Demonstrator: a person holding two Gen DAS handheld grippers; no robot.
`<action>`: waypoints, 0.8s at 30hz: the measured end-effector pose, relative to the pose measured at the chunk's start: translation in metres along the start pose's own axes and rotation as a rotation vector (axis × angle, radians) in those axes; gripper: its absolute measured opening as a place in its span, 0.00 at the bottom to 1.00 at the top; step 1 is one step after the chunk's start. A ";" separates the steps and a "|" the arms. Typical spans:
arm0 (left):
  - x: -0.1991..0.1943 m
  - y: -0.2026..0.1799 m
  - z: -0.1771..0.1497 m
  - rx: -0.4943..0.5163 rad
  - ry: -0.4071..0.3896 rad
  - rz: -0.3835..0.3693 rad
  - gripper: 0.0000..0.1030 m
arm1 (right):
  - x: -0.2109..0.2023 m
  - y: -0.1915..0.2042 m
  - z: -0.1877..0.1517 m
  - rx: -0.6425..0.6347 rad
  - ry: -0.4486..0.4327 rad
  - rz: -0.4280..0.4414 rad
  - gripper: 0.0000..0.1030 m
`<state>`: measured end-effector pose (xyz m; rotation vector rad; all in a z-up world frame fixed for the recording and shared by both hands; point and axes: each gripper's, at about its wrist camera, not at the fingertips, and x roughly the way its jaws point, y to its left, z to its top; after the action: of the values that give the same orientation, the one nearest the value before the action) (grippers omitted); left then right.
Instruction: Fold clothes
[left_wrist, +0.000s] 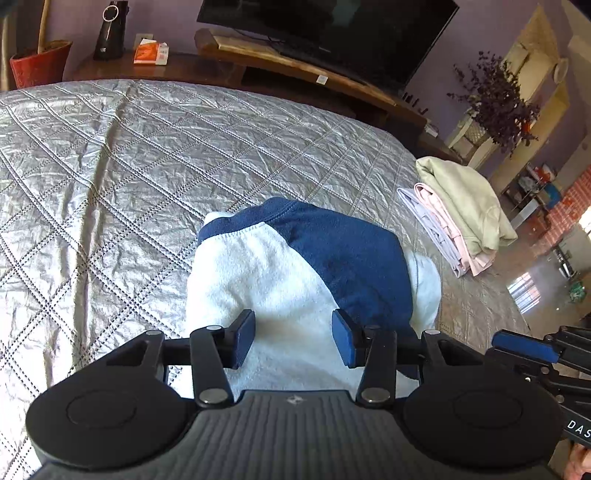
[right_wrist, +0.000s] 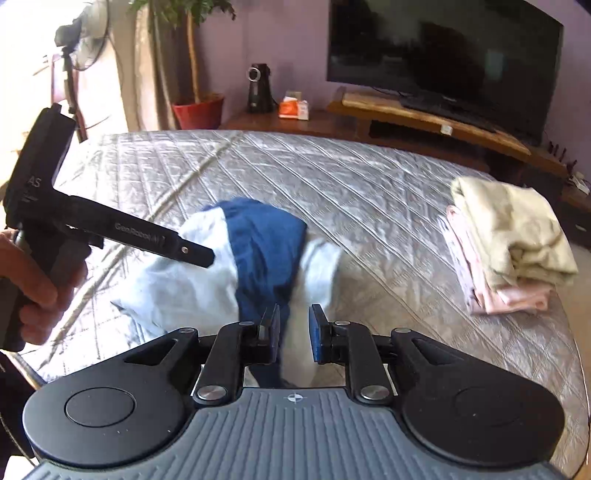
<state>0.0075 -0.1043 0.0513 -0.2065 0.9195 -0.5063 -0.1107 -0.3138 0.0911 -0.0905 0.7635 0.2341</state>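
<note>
Two tools hang over one garment on a grey quilted bed (left_wrist: 147, 155). That garment is a white and navy top (left_wrist: 295, 266), lying bunched into a compact bundle near the middle of the near edge, its navy part draped across the white. At about two o'clock from it, well apart and close to the bed's far right corner, sits a stack of folded clothes (left_wrist: 461, 221): a pale green piece on top of pink and lilac ones.

The left tool (left_wrist: 293, 338) is spread, its blue pads wide apart above the white cloth and pinching nothing. The right tool (right_wrist: 293, 334) is also parted, though more narrowly; a fold of navy and white cloth runs up between its pads, and I cannot tell whether they touch it.

As a judgement, the top is the piece in hand, and the scene fits two stages: a bundle about to be shaken out and laid flat, or one partly folded and being gathered for a further fold. The pictures do not settle which. Either way the next move calls for a firm pinch on an edge or corner, not on the loose middle, since this soft cloth will sag and slip.

In the right wrist view a person's hand (right_wrist: 33, 280) grips the left tool's handle at nine o'clock, the tool pitched downward toward the white end of the top. Both tools point forward and down, side by side.
</note>
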 end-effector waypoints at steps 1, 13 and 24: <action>-0.006 0.000 0.000 -0.007 -0.019 -0.002 0.40 | 0.013 0.008 0.003 -0.027 0.027 0.023 0.23; -0.012 0.006 -0.027 0.072 -0.020 0.026 0.41 | 0.015 -0.054 -0.027 0.295 0.102 0.116 0.67; -0.007 0.018 -0.043 0.041 -0.056 -0.024 0.40 | 0.092 -0.110 -0.033 0.497 0.171 0.322 0.78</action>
<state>-0.0240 -0.0835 0.0239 -0.1932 0.8524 -0.5386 -0.0419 -0.4096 0.0034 0.4914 0.9866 0.3378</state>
